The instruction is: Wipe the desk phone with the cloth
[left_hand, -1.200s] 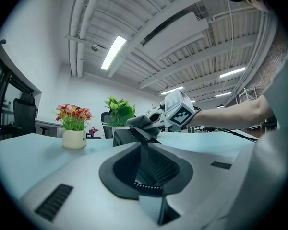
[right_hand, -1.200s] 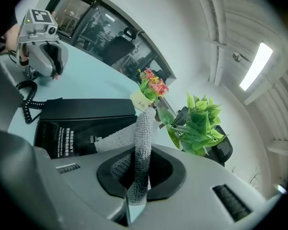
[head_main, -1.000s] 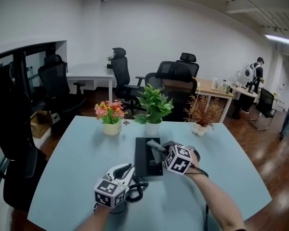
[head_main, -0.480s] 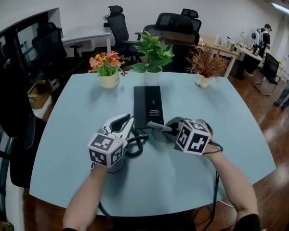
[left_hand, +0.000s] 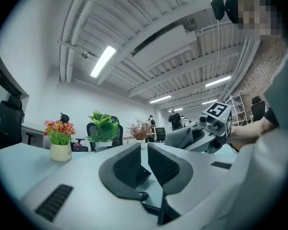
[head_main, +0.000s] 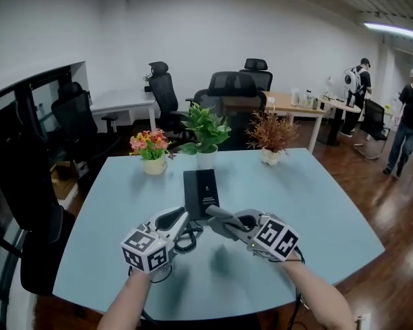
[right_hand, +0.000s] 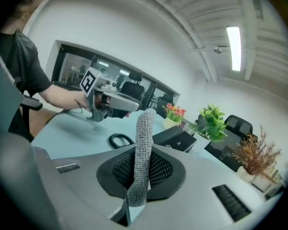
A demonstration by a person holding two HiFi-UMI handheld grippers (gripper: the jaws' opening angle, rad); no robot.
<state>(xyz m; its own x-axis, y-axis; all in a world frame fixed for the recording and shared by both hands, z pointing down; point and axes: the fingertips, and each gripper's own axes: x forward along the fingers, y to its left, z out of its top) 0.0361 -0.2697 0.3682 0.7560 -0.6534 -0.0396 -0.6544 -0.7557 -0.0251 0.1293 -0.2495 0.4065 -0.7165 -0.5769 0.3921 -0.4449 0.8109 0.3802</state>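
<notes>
Head view: right tongs (head_main: 215, 218) (holding cloth (head_main: 225, 225)) left phone (head_main: 201, 191).

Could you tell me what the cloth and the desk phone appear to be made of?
The cloth looks like grey knitted or microfibre fabric: a fine nubbly texture shows and it bends softly. The desk phone seems to be hard black plastic with a matte finish: flat faces, crisp edges, little glare, though it is small in view.

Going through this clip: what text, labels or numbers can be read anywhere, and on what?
No text is legible.
White print on the flat black desk phone: too small to read.
Black-and-white square markers on the left gripper and right gripper: patterns only, no words or numbers.
</notes>
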